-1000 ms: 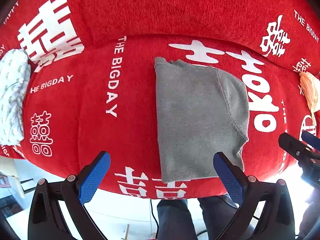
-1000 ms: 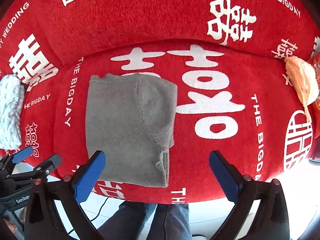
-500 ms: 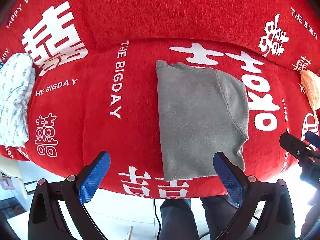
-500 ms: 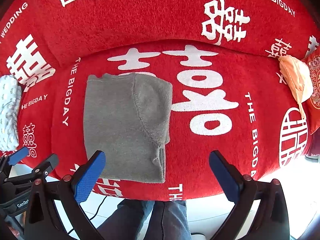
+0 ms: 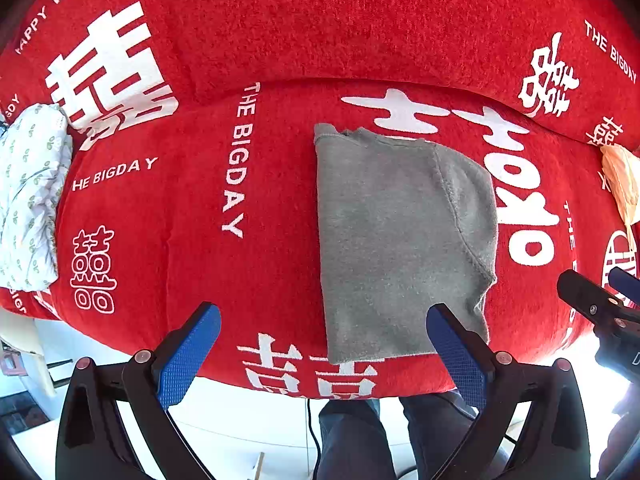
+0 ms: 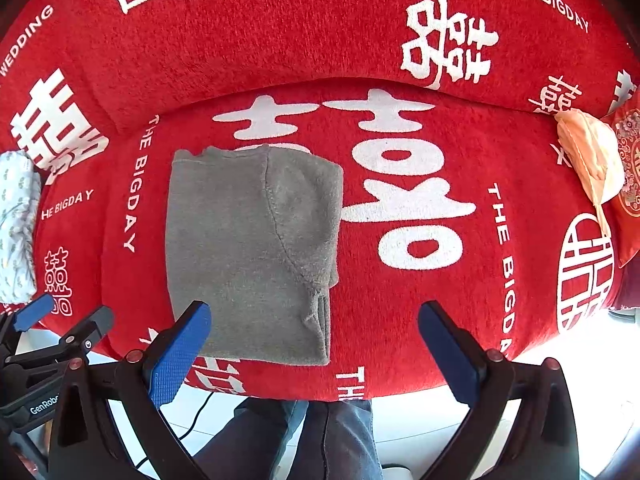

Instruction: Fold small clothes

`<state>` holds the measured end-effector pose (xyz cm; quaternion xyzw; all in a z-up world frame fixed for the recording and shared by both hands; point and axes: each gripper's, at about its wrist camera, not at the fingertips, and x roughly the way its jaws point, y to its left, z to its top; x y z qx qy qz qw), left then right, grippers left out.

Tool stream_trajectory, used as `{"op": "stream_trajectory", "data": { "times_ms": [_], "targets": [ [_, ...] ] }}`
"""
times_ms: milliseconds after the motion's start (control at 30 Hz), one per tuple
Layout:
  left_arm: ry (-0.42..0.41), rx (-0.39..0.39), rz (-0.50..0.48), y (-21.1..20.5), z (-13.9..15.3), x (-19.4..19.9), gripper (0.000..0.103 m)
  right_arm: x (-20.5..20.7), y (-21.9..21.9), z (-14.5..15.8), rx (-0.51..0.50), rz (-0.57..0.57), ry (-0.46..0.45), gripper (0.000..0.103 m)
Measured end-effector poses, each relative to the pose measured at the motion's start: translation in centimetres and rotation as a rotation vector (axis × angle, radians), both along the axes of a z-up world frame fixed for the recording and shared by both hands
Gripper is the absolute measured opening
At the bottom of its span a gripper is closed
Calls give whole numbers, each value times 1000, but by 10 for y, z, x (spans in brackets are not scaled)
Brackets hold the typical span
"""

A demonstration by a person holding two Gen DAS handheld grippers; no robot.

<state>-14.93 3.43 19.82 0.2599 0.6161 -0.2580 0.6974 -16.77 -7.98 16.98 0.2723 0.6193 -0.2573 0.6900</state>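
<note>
A grey fleece garment lies folded flat into a rectangle on the red sofa seat; it also shows in the right wrist view. My left gripper is open and empty, held above the seat's front edge, its right finger over the garment's near right corner. My right gripper is open and empty, its left finger over the garment's near edge. Each gripper shows at the edge of the other's view.
The red sofa cover has white lettering. A white patterned cloth lies at the far left. A peach garment lies at the far right by a red cushion. My legs and white floor are below.
Both grippers have drawn back and up a little from the sofa; the garment looks slightly smaller and farther. The garment itself has not moved.
</note>
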Motion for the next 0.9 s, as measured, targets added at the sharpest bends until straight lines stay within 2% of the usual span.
{"op": "stream_trajectory", "data": {
  "times_ms": [900],
  "targets": [
    [-9,-5,33,1,3,1,103,5,0,3,-11,13,5,103]
  ]
}}
